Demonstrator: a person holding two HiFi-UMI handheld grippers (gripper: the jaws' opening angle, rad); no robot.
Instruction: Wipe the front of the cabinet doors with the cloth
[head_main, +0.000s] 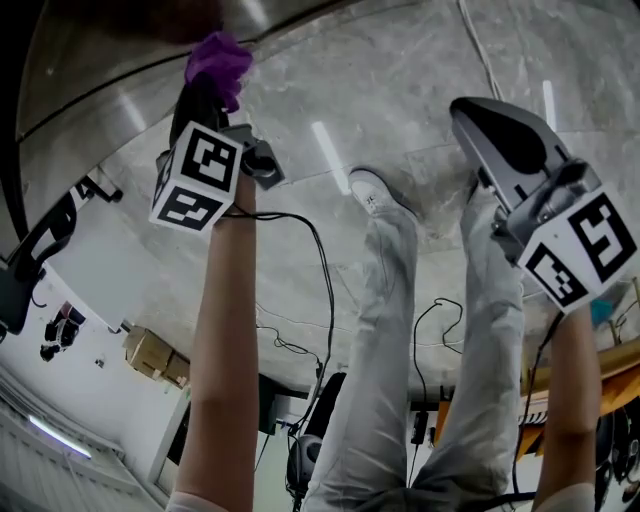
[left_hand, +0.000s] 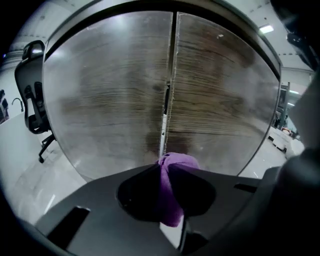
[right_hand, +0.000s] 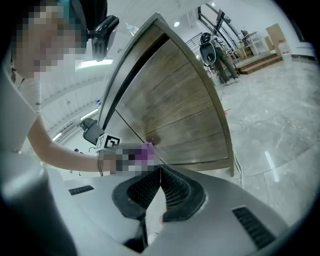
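Left gripper (left_hand: 169, 192) was clamped on the purple cloth (left_hand: 176, 167). A bunched end projected past the jaw tips, evidently so that fabric rather than plastic would meet the wood. The cloth sat at lower centre of the left gripper view, over the seam between the cabinet doors (left_hand: 110, 100); contact could not be confirmed. Right gripper (right_hand: 159, 189) was pressed together, empty, and apart from the doors, leaving the wiping path free.
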